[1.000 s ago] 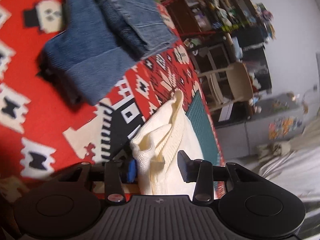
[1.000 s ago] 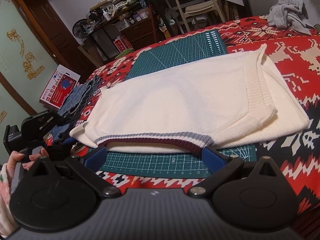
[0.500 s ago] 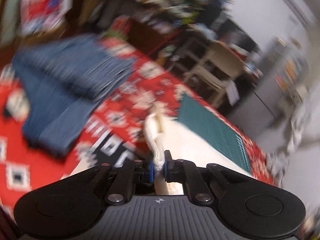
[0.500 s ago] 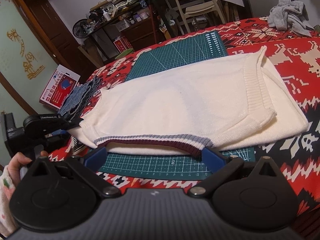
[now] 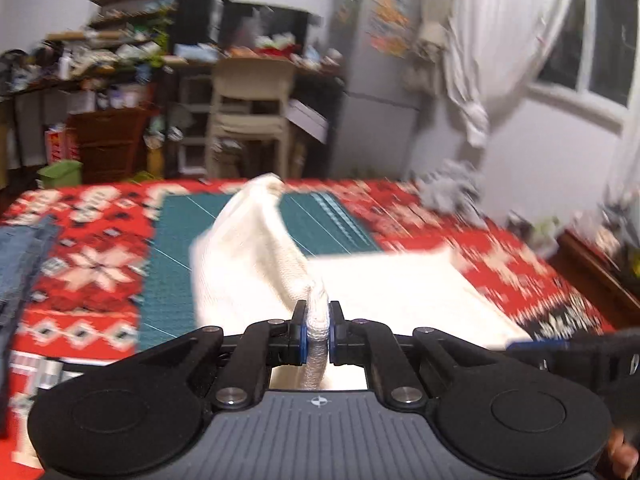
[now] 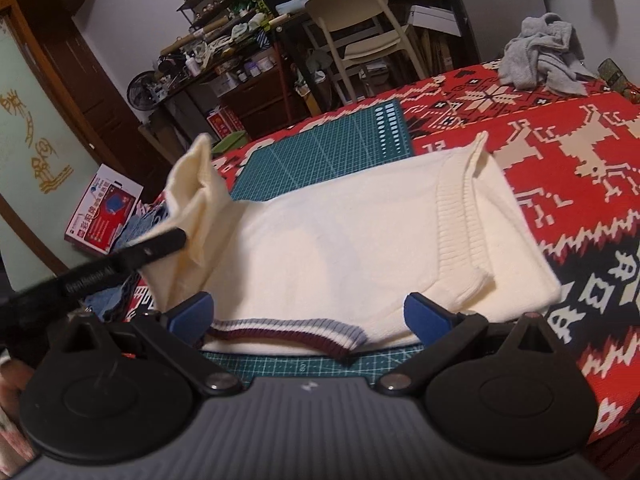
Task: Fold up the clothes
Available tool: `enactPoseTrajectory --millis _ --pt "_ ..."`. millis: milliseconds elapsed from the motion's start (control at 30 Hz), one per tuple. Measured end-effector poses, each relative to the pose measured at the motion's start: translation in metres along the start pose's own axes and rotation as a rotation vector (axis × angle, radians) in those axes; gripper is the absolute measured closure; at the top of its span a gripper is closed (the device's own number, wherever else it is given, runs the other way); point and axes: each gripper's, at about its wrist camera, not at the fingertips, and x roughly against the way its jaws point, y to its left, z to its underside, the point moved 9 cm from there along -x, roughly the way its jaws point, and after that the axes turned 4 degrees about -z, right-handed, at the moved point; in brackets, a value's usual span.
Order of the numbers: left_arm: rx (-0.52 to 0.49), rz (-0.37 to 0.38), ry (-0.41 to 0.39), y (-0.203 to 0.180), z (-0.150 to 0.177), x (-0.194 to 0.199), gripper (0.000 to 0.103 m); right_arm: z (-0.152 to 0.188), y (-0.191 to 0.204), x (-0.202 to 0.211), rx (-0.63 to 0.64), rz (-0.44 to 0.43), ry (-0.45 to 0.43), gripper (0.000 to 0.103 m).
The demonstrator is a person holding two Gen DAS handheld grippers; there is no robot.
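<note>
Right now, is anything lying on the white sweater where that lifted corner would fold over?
Nothing visible does. The left gripper pinches the cream sweater's raised corner, and the flat knit ahead is bare.

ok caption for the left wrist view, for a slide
Left gripper shut on a fold of the cream sweater, lifting it above the green cutting mat.

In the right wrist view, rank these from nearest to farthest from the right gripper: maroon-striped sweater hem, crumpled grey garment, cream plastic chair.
1. Maroon-striped sweater hem: just ahead of the right gripper, between its open jaws.
2. Crumpled grey garment: far right, on the red patterned blanket.
3. Cream plastic chair: beyond the blanket's far edge.
</note>
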Motion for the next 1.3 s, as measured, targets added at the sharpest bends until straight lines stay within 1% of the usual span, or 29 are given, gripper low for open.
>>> enactPoseTrajectory --millis 133,200,267,333,367,400,467,533,633,700,800,867,933,967,1000,1033,1067,1133,1200,1233,1300 --pt "-0.072 0.018 0.087 -0.026 0.023 -0.027 0.094 -0.004 -0.006 0.004 -0.013 0.009 -0.013 0.001" --pt "-0.093 -0.002 0.110 -0.030 0.034 -0.037 0.094 -0.005 -0.009 0.004 -0.017 0.012 -0.016 0.001" --pt "-0.078 0.006 0.107 -0.029 0.034 -0.038 0.094 -0.006 -0.010 0.004 -0.023 0.012 -0.016 0.001" --pt "-0.063 0.051 0.114 -0.032 0.034 -0.036 0.092 -0.005 -0.009 0.002 -0.027 0.008 -0.014 0.001" --pt "-0.065 0.069 0.117 -0.034 0.035 -0.033 0.083 -0.005 -0.008 0.001 -0.030 0.001 -0.011 0.001" --pt "-0.066 0.086 0.120 -0.036 0.036 -0.030 0.076 -0.005 -0.007 -0.001 -0.034 -0.008 -0.008 0.001" --pt "-0.070 0.120 0.126 -0.040 0.039 -0.025 0.074 -0.006 -0.004 -0.006 -0.043 -0.020 -0.001 0.001" --pt "-0.056 0.138 0.128 -0.040 0.040 -0.018 0.073 -0.008 -0.001 -0.010 -0.051 -0.032 0.002 0.001" --pt "-0.006 0.171 0.113 -0.035 0.037 -0.002 0.073 -0.011 0.005 -0.017 -0.066 -0.051 0.006 0.003" --pt "0.032 0.177 0.095 -0.026 0.032 0.011 0.072 -0.012 0.007 -0.025 -0.069 -0.067 0.028 0.005" --pt "0.111 0.140 0.080 -0.001 0.027 0.020 0.071 -0.010 0.014 -0.036 -0.055 -0.070 0.064 0.015" --pt "0.165 0.115 0.071 0.017 0.023 0.026 0.072 -0.005 0.017 -0.045 -0.052 -0.061 0.094 0.026" --pt "0.218 0.089 0.062 0.034 0.020 0.031 0.075 -0.001 0.019 -0.054 -0.051 -0.048 0.125 0.049" --pt "0.247 0.079 0.066 0.043 0.020 0.030 0.078 0.003 0.020 -0.059 -0.054 -0.043 0.138 0.055" --pt "0.273 0.077 0.075 0.051 0.020 0.027 0.084 0.006 0.020 -0.063 -0.066 -0.045 0.151 0.067" --pt "0.292 0.082 0.085 0.057 0.020 0.025 0.086 0.010 0.020 -0.066 -0.080 -0.049 0.163 0.072" --pt "0.289 0.084 0.093 0.057 0.022 0.022 0.089 0.013 0.020 -0.070 -0.095 -0.053 0.176 0.073" --pt "0.278 0.090 0.108 0.055 0.024 0.017 0.089 0.016 0.025 -0.074 -0.096 -0.066 0.182 0.073" --pt "0.268 0.095 0.124 0.053 0.027 0.012 0.090 0.019 0.030 -0.076 -0.093 -0.079 0.184 0.090" --pt "0.262 0.097 0.131 0.053 0.028 0.010 0.091 0.019 0.031 -0.075 -0.083 -0.075 0.180 0.095" --pt "0.252 0.102 0.147 0.051 0.031 0.005 0.092 0.018 0.032 -0.068 -0.058 -0.058 0.166 0.096"
